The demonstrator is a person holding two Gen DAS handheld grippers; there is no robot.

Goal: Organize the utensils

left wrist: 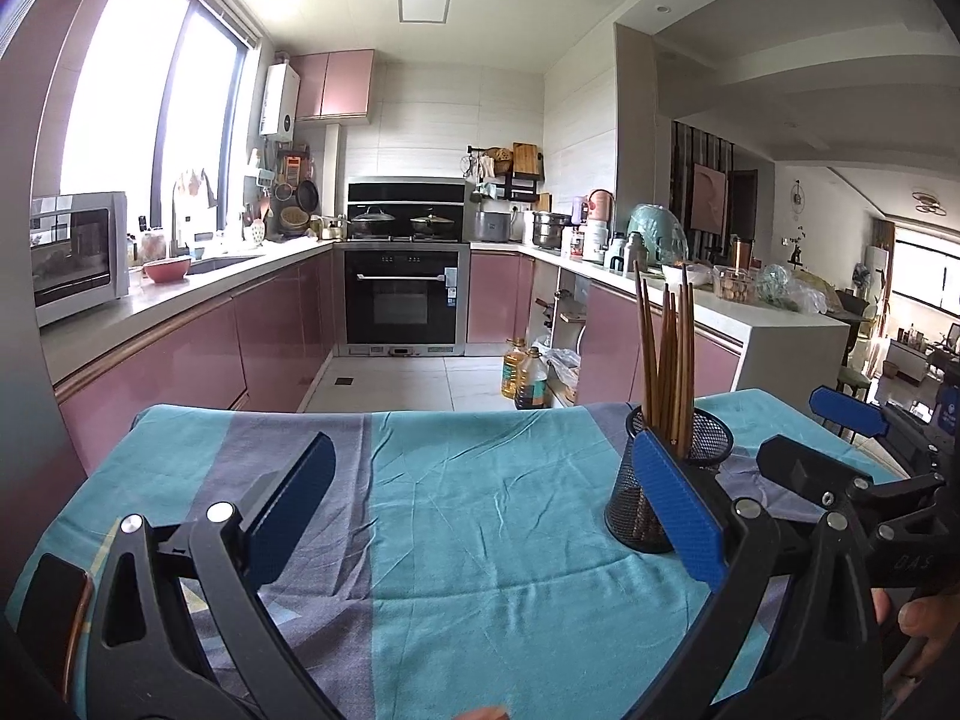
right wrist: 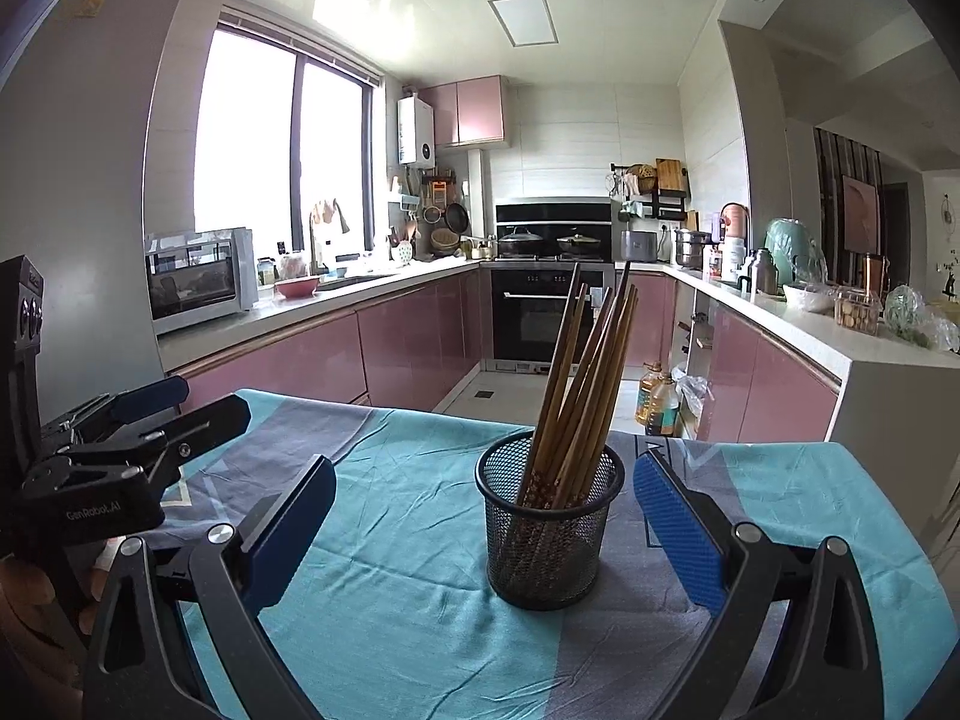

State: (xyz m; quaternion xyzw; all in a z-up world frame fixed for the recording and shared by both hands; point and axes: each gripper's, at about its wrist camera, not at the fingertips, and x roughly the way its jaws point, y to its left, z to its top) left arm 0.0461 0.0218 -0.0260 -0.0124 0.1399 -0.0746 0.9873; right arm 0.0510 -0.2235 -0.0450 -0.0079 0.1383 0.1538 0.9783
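The chopsticks (right wrist: 576,396) are being kept upright in the mesh cup (right wrist: 549,531); light, stiff, slippery, they are best pinched mid-shaft above the cup; both claws, left (left wrist: 486,510) and right (right wrist: 483,531), are being held apart, empty.

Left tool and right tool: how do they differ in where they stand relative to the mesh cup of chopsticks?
The right tool frames the mesh cup between its open pads without touching it; the left tool has only cloth between its pads. The cup sits centred ahead of the right tool but off to the left tool's right side. Both are wide open and hold nothing; the chopsticks stand in the cup.
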